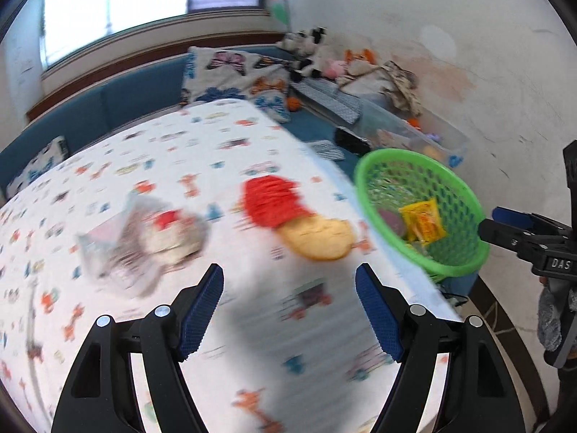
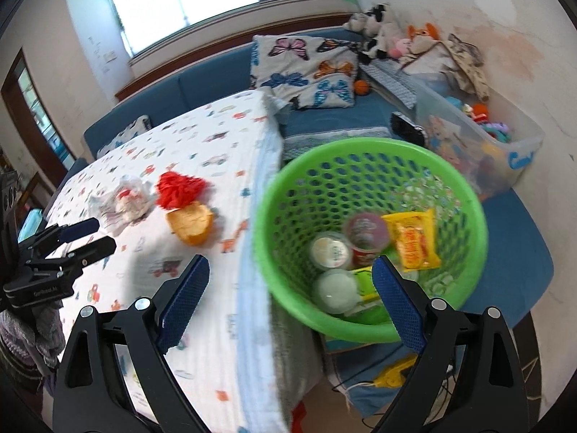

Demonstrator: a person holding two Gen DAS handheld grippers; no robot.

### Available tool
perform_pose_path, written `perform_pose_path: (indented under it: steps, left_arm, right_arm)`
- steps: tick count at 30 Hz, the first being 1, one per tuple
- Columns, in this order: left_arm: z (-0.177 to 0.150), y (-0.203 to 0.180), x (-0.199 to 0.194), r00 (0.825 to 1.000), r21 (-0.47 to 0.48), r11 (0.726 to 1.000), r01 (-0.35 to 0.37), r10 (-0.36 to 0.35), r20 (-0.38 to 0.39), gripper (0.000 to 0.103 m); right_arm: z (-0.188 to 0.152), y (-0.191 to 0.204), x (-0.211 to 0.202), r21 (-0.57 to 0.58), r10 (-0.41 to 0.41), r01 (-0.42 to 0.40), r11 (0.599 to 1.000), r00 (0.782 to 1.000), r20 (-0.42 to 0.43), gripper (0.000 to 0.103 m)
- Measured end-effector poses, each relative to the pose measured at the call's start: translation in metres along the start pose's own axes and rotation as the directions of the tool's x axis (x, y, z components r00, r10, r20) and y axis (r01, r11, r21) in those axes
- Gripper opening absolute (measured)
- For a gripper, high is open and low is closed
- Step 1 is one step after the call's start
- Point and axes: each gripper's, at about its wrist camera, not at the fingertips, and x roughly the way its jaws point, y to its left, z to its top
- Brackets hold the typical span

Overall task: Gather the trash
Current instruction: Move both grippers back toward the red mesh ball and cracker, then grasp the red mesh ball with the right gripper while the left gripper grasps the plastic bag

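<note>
Green plastic fills most of my right wrist view: the basket (image 2: 368,238) sits just off the table's edge, over the blue couch (image 2: 360,122). Inside it I see a yellow snack packet (image 2: 414,240), a red cup (image 2: 366,240) and two white lidded tubs (image 2: 331,252). My right gripper (image 2: 292,303) is spread wide with nothing between its fingers, one finger over the tablecloth (image 2: 173,151), the other over the basket.

My left gripper (image 1: 290,312) is likewise wide apart and holding nothing, hovering above the cloth. Ahead of it on the table lie a crumpled clear wrapper (image 1: 144,241) to the left and, near the basket, a red net bag (image 1: 270,200) touching an orange-yellow round piece (image 1: 319,240). Motion blur keeps me from telling what that piece is.
</note>
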Motion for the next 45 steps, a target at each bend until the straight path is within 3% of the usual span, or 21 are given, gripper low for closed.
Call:
perform_pose_path:
  steps: [10, 17, 30, 45]
  left_arm:
    - [-0.024, 0.056, -0.019, 0.998, -0.09, 0.994, -0.063, 0.064, 0.004, 0.073]
    - [-0.032, 0.071, -0.021, 0.999, -0.121, 0.992, -0.047, 0.048, 0.003, 0.073]
    - [-0.042, 0.099, -0.025, 0.996, -0.18, 0.98, -0.084, 0.083, -0.009, 0.073]
    - [-0.033, 0.129, -0.017, 0.992, -0.216, 0.968, -0.127, 0.123, -0.029, 0.073]
  right_arm:
    - [-0.001, 0.057, 0.018, -0.105, 0.052, -0.055, 0.993, 0.998, -0.031, 0.091]
    - [0.002, 0.088, 0.035, -0.163, 0.049, -0.056, 0.985, 0.998, -0.048, 0.091]
    - [0.028, 0.12, 0.071, -0.224, 0.083, -0.094, 0.97, 0.995, -0.059, 0.087]
    - [0.069, 0.143, 0.133, -0.217, 0.109, -0.131, 0.967, 0.988, -0.111, 0.078]
